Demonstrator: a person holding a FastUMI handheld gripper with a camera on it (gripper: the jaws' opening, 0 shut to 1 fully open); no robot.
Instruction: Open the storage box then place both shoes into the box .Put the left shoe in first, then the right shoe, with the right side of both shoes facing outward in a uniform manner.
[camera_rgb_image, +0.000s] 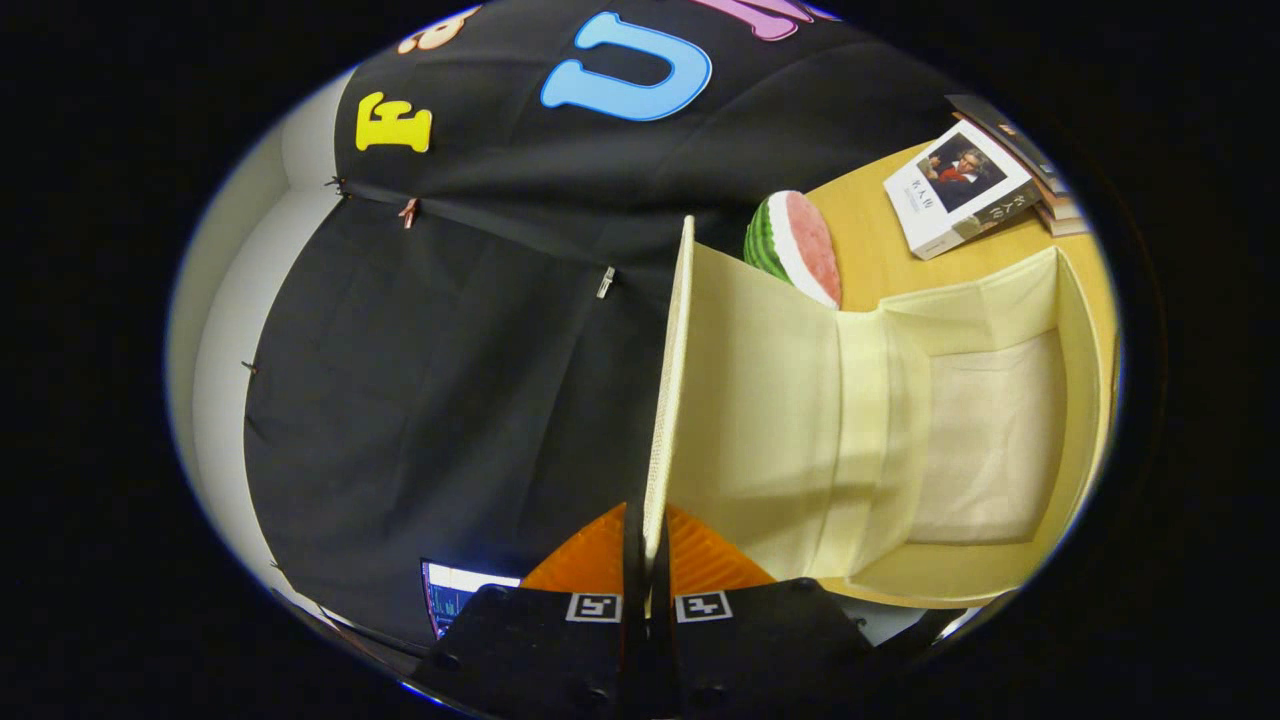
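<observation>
Standing open on the wooden table (870, 250), the cream storage box (960, 440) has its lid (668, 380) raised — gripper (648, 545) clenched on that lid's edge. Beyond lie a watermelon slice (800, 245) and stacked books (960, 200).

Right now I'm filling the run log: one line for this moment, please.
step: opening box | tool: shut on lid | lid: lifted | storage box: open, no shoes inside | behind: watermelon slice, book
</observation>
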